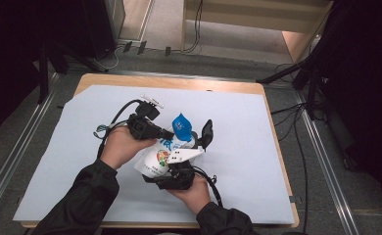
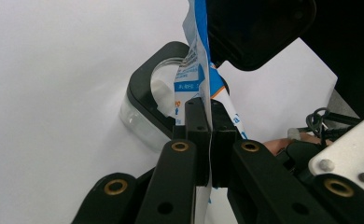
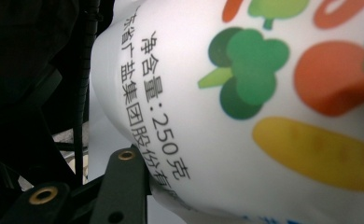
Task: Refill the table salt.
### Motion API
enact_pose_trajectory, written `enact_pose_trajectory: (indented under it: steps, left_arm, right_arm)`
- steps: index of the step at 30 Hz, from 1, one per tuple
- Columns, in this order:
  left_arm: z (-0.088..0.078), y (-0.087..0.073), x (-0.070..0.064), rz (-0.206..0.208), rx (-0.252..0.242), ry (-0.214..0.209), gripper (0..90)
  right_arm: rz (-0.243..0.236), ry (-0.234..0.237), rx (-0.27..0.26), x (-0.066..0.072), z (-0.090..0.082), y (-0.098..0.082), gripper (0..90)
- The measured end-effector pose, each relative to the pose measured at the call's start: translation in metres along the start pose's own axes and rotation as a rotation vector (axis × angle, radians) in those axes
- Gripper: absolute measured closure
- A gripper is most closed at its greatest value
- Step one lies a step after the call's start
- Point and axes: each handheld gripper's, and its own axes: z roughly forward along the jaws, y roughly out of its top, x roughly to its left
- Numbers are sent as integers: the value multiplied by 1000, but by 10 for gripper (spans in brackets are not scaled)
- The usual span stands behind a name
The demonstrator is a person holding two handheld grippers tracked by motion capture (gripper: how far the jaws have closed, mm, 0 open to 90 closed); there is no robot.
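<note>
White plastic pouch (image 1: 165, 152) with blue top and printed vegetables held above the pale counter (image 1: 243, 147) between both claws. Left claw (image 2: 210, 140) clamped shut on its thin blue-and-white top edge; right claw (image 1: 191, 147) grips the bulging body.

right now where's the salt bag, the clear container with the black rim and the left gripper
salt bag (image 3: 245, 116), right gripper view, on its printed white front.
clear container (image 2: 140, 122), left gripper view, on its clear side wall below the black rim.
left gripper (image 2: 210, 140), left gripper view, between its fingertips, shut on the bag's thin top edge.
</note>
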Motion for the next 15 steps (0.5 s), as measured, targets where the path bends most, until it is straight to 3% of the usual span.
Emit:
enact_pose_trajectory:
  steps: [3,8,15]
  left_arm:
    - [1,1,-1,-6,-2,3,900]
    - [3,1,-1,-5,7,-3,900]
    - [2,0,3,-15,-7,-42,870]
  right_arm:
    - [14,-3,7,-1,1,1,580]
    - [20,-5,7,0,0,0,636]
    - [22,18,-16,2,-1,2,646]
